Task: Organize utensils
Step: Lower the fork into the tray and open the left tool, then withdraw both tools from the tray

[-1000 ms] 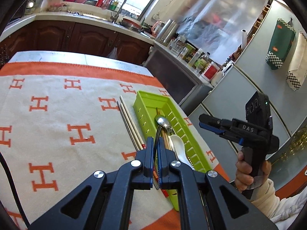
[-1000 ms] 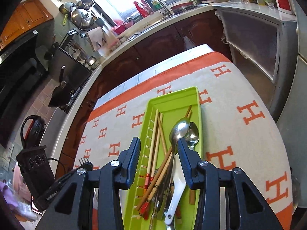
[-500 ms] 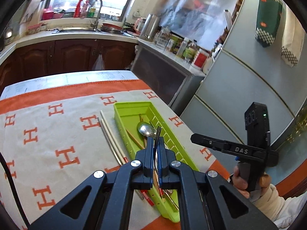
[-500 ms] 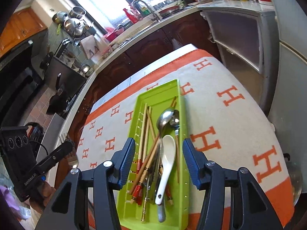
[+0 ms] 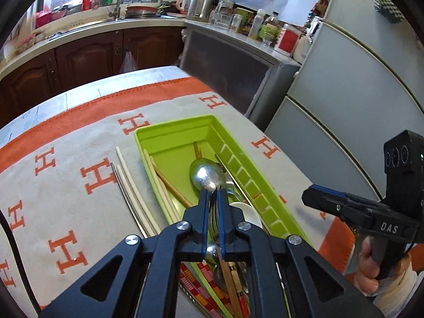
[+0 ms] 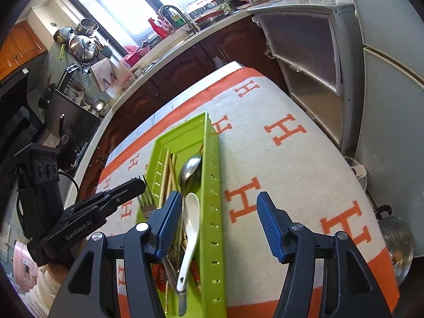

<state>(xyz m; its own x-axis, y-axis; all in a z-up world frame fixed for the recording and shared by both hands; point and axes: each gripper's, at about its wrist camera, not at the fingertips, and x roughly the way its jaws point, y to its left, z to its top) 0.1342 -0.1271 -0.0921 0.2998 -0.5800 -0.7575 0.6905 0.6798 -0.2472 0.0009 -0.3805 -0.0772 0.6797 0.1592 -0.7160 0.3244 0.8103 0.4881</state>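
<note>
Two tools work over a green utensil tray [image 5: 172, 126] on the table's H-patterned cloth [image 5: 66, 185]. The left tool [image 5: 213, 193] is narrow, its jaws just opening with a metal fork [image 6: 147, 201] still between them, above the tray's near left side. The right tool [image 6: 218, 198] is wide and opening, gripping nothing, astride the tray's right wall. A steel spoon [image 5: 206, 176], a white ceramic spoon [image 6: 190, 220] and chopsticks lie in the tray; more chopsticks [image 5: 129, 185] lie on the cloth left of it.
</note>
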